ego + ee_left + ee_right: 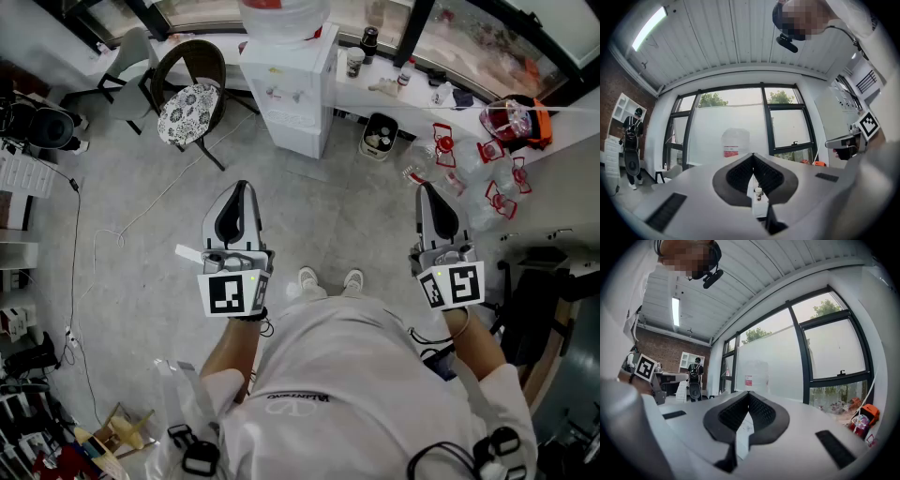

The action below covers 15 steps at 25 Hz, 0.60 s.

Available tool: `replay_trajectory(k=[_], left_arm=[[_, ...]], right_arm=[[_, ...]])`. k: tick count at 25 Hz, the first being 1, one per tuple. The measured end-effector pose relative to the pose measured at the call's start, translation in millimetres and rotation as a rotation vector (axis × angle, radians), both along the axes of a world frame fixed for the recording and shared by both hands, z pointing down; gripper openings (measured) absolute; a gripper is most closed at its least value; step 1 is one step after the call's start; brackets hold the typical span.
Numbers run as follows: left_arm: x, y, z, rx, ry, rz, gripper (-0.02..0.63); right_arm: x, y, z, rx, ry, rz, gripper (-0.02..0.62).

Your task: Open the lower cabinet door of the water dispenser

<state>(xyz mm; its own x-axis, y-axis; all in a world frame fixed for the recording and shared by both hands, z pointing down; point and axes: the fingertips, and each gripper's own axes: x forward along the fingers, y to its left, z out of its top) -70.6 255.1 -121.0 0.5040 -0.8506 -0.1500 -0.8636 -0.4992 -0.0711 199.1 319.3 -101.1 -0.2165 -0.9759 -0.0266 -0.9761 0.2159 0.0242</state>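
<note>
The white water dispenser stands against the far counter with a clear bottle on top. Its lower front faces me, and the door there looks closed. Both grippers hang well short of it, over the grey floor. My left gripper points at the dispenser, its jaws together and nothing between them. My right gripper is off to the right, also shut and empty. In the left gripper view the jaws meet at the tip, with the bottle behind. The right gripper view shows closed tips below the bottle.
A dark chair with a patterned cushion stands left of the dispenser. A small bin sits at its right. Red-and-clear items lie on the floor by the right gripper. A thin cable runs across the floor on the left.
</note>
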Motion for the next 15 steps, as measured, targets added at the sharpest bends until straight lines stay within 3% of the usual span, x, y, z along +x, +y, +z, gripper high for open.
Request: replay_trajectory(k=[15], left_arm=[[-22.0,-20.2,8.0,-0.018,0.033,0.061,0.006]], right_arm=[[-37.3,-21.5,-7.0,0.030,-0.019,-0.004,0.015]])
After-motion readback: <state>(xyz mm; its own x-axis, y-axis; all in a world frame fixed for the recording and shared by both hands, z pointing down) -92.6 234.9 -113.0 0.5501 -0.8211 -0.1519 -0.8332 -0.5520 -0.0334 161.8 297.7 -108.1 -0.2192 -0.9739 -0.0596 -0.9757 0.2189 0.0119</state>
